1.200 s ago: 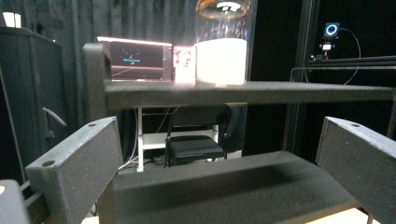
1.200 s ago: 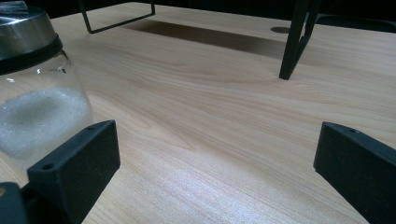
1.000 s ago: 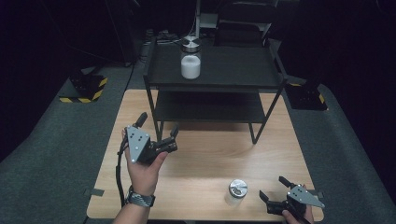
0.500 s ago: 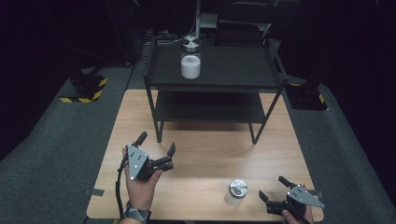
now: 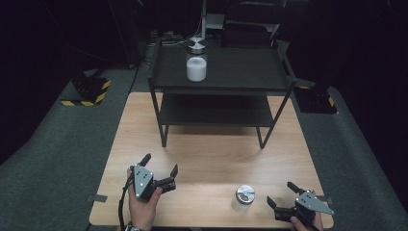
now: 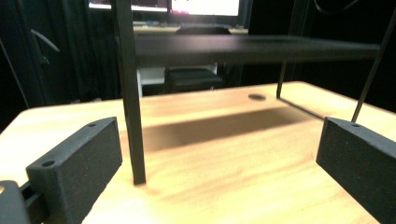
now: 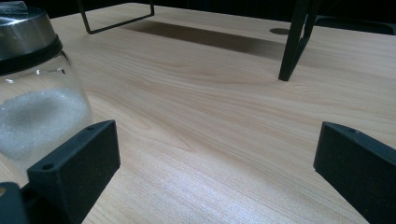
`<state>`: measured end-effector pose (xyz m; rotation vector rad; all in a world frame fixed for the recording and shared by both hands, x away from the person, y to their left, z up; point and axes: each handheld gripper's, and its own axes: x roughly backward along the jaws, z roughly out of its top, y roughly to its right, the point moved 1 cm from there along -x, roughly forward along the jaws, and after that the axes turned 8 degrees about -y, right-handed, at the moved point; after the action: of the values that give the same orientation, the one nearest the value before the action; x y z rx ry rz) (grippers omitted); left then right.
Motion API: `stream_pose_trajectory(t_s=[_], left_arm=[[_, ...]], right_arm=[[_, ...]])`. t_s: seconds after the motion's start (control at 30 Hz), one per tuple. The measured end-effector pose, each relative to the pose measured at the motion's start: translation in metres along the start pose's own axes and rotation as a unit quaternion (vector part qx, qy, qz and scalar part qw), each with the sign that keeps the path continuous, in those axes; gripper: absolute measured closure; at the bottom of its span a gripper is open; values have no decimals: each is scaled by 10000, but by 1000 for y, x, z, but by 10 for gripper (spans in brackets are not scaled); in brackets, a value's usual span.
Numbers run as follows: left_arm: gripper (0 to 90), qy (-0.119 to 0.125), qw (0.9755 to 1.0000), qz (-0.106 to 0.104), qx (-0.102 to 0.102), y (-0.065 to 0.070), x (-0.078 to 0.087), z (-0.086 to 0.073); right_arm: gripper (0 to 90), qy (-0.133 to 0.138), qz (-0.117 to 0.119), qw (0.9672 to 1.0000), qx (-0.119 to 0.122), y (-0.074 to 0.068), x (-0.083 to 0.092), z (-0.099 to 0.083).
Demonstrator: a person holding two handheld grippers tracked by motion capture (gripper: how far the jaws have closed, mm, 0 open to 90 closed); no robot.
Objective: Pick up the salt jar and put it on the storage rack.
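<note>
A small glass jar (image 5: 244,195) with a metal lid and white powder stands near the table's front edge. In the right gripper view the same jar (image 7: 32,93) sits just left of my jaws, outside them. My right gripper (image 5: 280,193) (image 7: 217,163) rests open at the front right corner, empty. My left gripper (image 5: 159,164) (image 6: 219,158) is held open at the front left, pointing at the black rack (image 5: 216,91), whose front leg (image 6: 128,93) rises between its jaws farther off. A second jar (image 5: 196,65) of white powder stands on the rack's top shelf.
The wooden table (image 5: 211,154) has bare surface between the rack and the grippers. The rack's lower shelf (image 5: 214,110) holds nothing I can see. Grey floor surrounds the table, with yellow-black striped bases (image 5: 86,91) at the back left and right.
My left gripper has drawn back toward the table's front edge and slightly right, jaws still open. The right gripper and both jars have stayed put.
</note>
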<state>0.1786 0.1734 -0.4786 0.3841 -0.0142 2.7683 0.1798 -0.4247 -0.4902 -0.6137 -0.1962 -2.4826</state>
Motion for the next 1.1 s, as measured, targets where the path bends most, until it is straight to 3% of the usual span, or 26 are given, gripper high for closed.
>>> stream_pose_trajectory(t_s=[0.2,0.37,0.67,0.77,0.93,1.1], left_arm=[[6,-290,9996,24,20,-2,0,-13],[5,-589,9982,66,-10,-2,-2,-14],[5,-1064,9943,63,-46,-2,-3,-15],[6,-1261,9918,-25,-187,-4,-5,-13],[6,-1412,9899,-76,-65,-8,-6,-10],[6,-1659,9858,-257,97,-16,-7,-4]], right_arm=[[1,8,-13,10000,-16,0,0,0],[1,5,-22,10000,-26,-1,0,0],[1,-26,-30,9999,-106,-1,-1,2],[1,-20,-52,9999,-123,-2,-2,2],[1,18,-77,9999,-102,-3,-1,0],[1,33,-113,9999,-99,-4,-1,0]])
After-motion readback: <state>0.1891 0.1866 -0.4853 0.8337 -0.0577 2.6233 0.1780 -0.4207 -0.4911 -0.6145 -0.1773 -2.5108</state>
